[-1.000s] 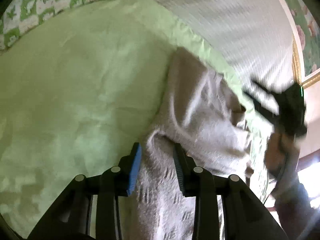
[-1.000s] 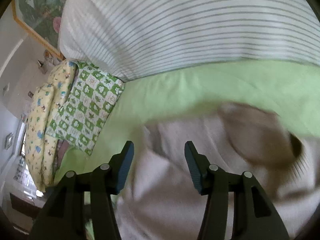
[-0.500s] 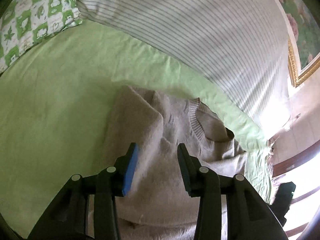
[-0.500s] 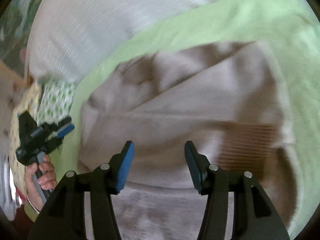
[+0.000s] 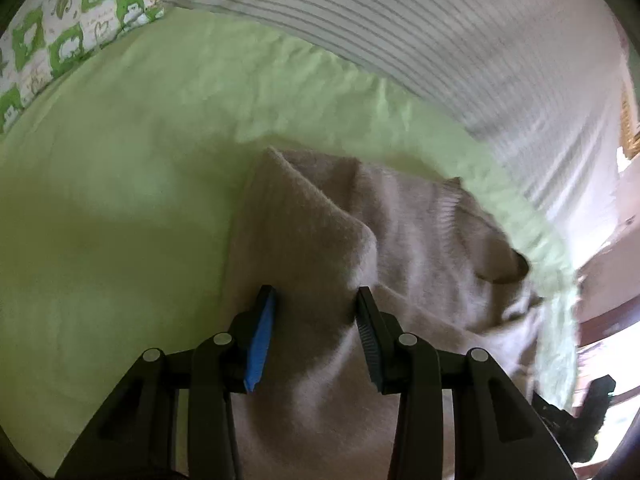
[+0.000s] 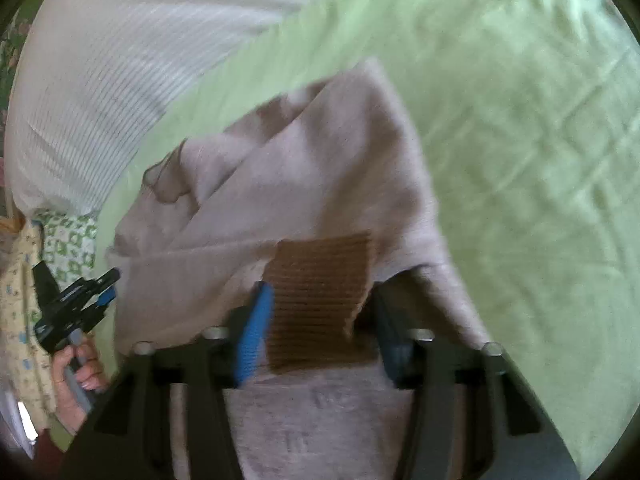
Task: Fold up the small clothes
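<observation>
We see a wide stretch of bare light-green bedsheet (image 5: 120, 208) open to the left of the rumpled beige knitted sweater (image 5: 320, 240), and more bare sheet on the sweater's right in the right wrist view. At the far edge, a large white pillow with thin grey stripes (image 5: 420, 32) blocks the way. A green-and-white patterned cushion (image 5: 72, 32) closes off the far left corner.

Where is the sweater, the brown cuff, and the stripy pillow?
sweater (image 5: 320, 224), left wrist view, on its folded-over top layer.
brown cuff (image 6: 320, 284), right wrist view, on the ribbed middle.
striped pillow (image 5: 440, 28), left wrist view, on its striped face.
</observation>
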The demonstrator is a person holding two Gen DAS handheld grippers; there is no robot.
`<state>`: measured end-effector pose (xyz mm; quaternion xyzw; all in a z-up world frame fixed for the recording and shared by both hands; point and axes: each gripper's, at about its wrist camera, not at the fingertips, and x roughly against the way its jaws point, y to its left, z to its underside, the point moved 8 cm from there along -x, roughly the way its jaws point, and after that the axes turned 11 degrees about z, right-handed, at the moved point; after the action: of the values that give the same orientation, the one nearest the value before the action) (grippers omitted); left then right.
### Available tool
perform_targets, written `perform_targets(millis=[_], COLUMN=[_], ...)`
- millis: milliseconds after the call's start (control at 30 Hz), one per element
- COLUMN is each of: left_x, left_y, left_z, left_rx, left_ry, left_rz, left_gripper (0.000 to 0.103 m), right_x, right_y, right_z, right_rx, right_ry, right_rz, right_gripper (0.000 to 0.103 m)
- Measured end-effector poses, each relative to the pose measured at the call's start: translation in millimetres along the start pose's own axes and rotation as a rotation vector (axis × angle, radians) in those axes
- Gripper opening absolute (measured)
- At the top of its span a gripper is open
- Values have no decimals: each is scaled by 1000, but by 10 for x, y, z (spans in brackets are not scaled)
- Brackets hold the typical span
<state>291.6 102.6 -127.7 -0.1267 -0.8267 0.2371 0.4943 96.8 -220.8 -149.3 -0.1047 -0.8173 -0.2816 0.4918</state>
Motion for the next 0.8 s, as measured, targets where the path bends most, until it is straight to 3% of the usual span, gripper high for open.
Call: perform_targets(millis=[33, 133, 200, 300, 400, 467, 633, 733, 800], left_x=[9, 63, 68, 0, -37, -20, 273, 500, 629], left_y=[25, 99, 147, 202, 176, 163, 139, 209, 251], left_z=[-26, -101, -125, -114, -108, -112, -51, 154, 346], left_rx=[-1, -1, -2, -21, -65, -66, -49, -9, 14], left_ry=[-12, -56, -68, -64, -61, -57, -72, -64, -52], left_rz=[-23, -86, -112, -168, -221, -235, -229, -212, -201], left_gripper=[41, 42, 44, 50, 52, 53, 52, 52, 55], right_x=[40, 426, 596, 437, 106, -26, 199, 389, 496], right_y=[43, 186, 163, -28, -133, -177, -163, -147, -166], right_z=[-12, -150, -238, -263, -172, -94, -20, 73, 141], right_rx=[19, 60, 82, 74, 76, 78, 69, 114, 131], right_ry=[-5, -126, -182, -163, -76, -29, -41, -52, -53], right_rz=[-1, -52, -32, 20, 71, 107, 79, 65, 55], right_gripper=[6, 6, 5, 5, 6, 11, 24, 36, 40])
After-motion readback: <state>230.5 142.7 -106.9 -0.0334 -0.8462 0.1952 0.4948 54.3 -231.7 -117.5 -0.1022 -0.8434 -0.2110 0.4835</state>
